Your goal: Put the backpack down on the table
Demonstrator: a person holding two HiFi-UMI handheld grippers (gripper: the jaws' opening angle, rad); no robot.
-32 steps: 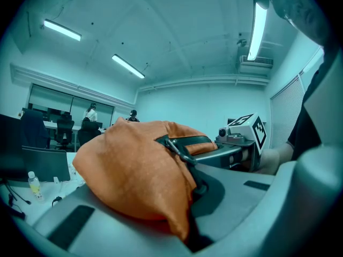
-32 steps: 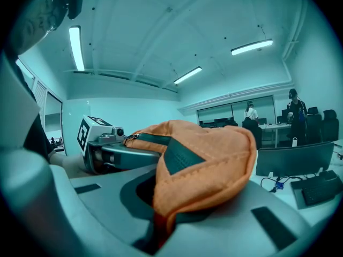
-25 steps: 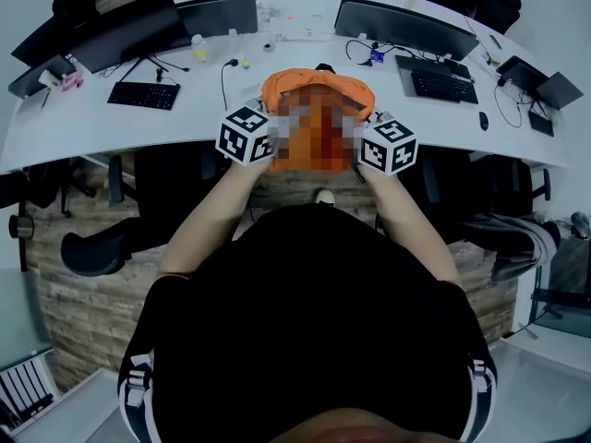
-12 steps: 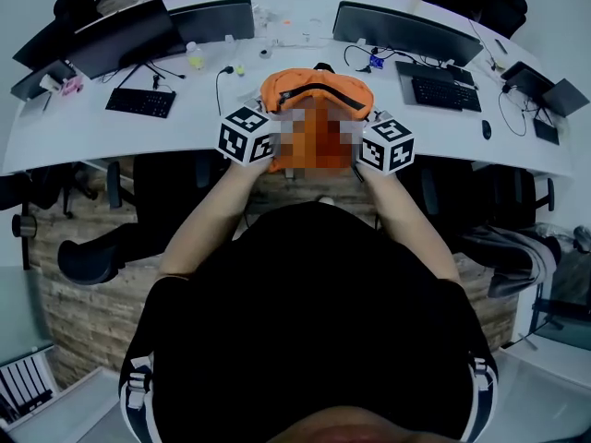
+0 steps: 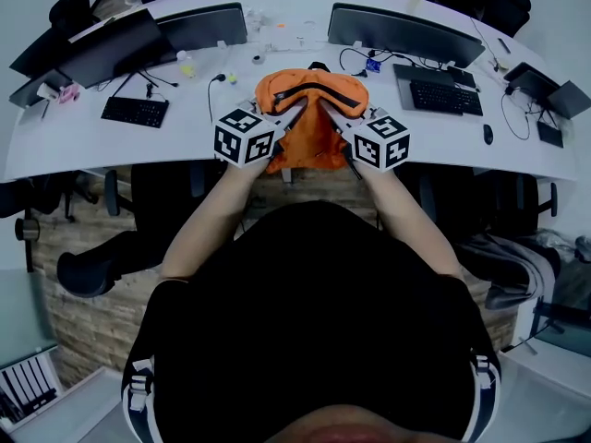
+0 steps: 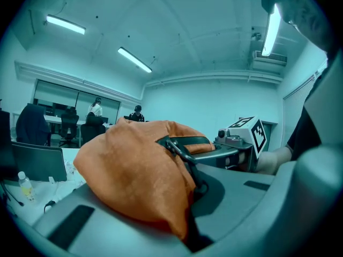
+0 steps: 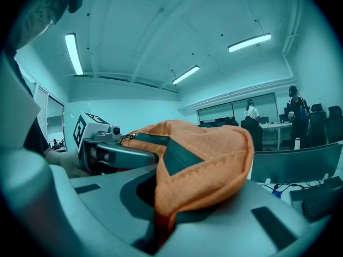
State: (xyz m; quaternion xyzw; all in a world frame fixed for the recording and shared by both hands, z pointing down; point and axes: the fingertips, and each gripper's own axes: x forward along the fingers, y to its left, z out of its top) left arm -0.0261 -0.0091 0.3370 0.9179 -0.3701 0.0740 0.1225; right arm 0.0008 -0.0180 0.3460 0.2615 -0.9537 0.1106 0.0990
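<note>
Over the near edge of the table (image 5: 111, 141), about midway along it, I find the orange backpack (image 5: 312, 123) held up between both grippers. Left gripper (image 5: 292, 116): jaws closed tight on a fold of orange fabric beside the dark zip. Right gripper (image 5: 334, 116): jaws likewise pinched on fabric at the opposite side. Whether the bag's underside touches the table, I cannot tell. One keyboard (image 5: 135, 111) lies toward the table's left end, a second keyboard (image 5: 447, 98) toward its right end, both well apart from the bag.

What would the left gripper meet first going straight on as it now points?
The orange backpack: the left gripper is shut on its fabric, which fills the line ahead; beyond is hidden.
</note>
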